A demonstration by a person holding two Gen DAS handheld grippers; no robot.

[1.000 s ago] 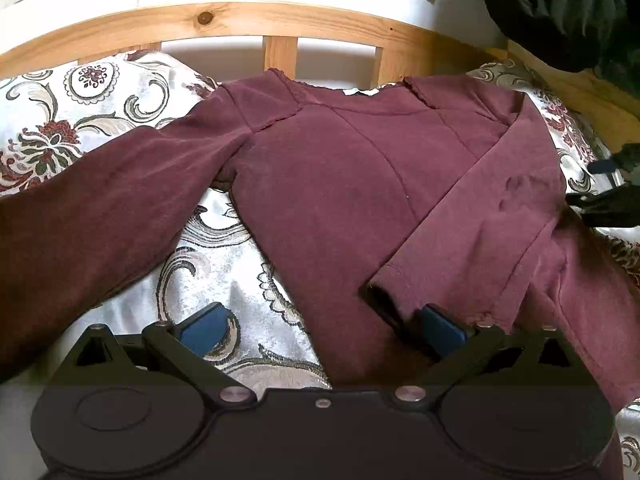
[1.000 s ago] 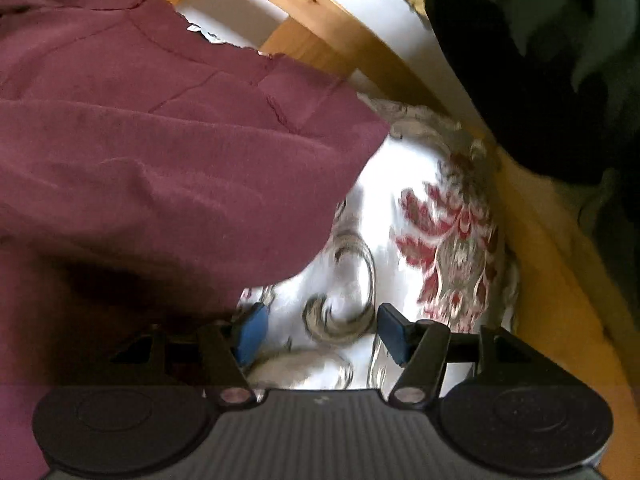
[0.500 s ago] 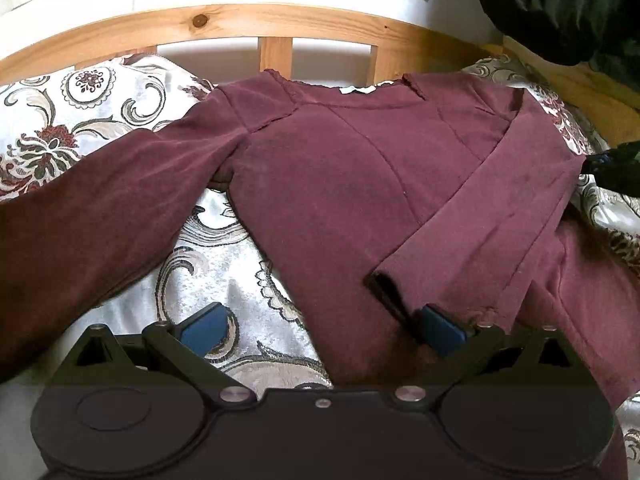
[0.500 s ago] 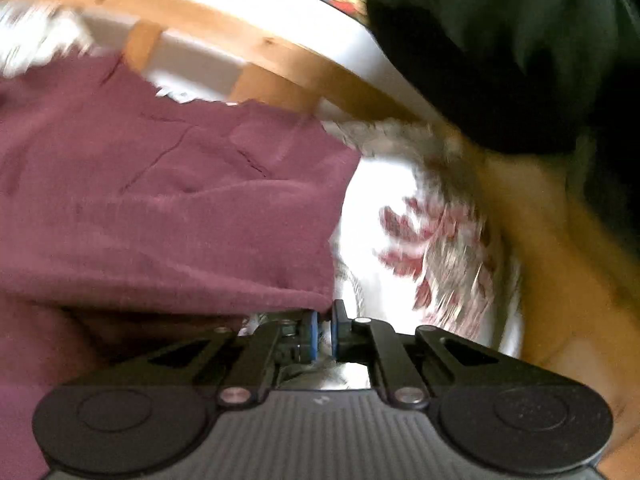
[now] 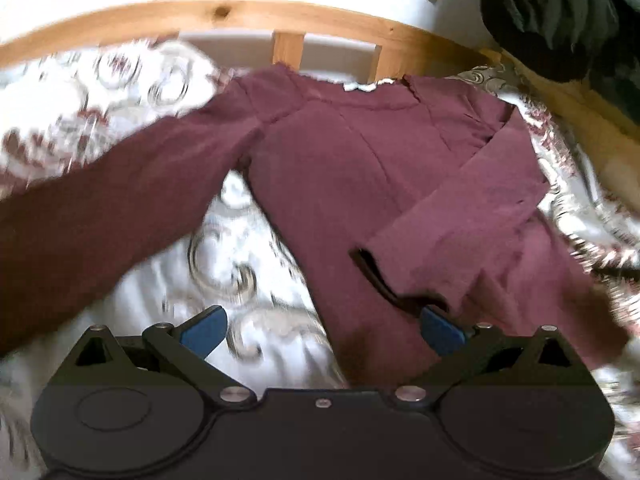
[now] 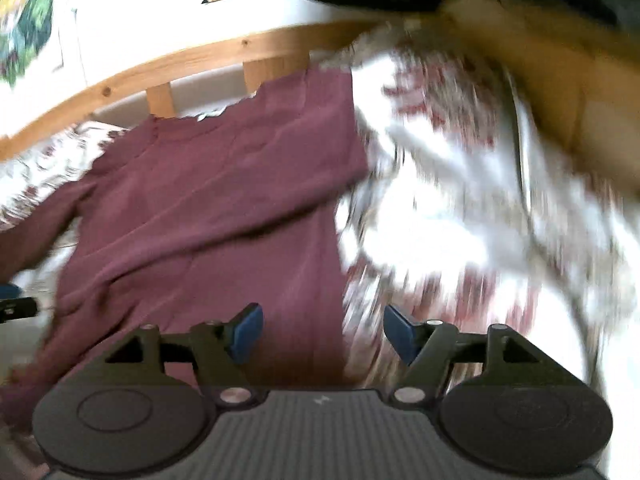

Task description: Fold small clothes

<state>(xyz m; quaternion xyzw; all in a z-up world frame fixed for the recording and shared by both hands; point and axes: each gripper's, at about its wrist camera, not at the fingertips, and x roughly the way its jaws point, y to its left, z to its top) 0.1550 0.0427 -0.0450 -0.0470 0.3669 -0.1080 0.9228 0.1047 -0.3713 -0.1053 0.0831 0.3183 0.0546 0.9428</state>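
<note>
A maroon long-sleeved top (image 5: pixel 340 184) lies flat on a floral bedspread (image 5: pixel 240 264), neck toward the wooden headboard. Its right sleeve (image 5: pixel 460 216) is folded across the body; its left sleeve (image 5: pixel 100 208) stretches out to the left. My left gripper (image 5: pixel 322 330) is open and empty, its jaws wide, over the top's lower edge beside the folded cuff. My right gripper (image 6: pixel 320 330) is open and empty above the top's right edge (image 6: pixel 224 216). Both views are motion-blurred.
A wooden slatted headboard (image 5: pixel 288 20) runs along the back, also visible in the right wrist view (image 6: pixel 160 76). A dark green garment (image 5: pixel 560 12) hangs at the upper right. A wooden side rail (image 6: pixel 560 92) borders the bed on the right.
My right gripper shut half a second ago, then opened again and pulled back and up from the top's right shoulder. My left gripper shifted slightly; the folded sleeve stays in place.
</note>
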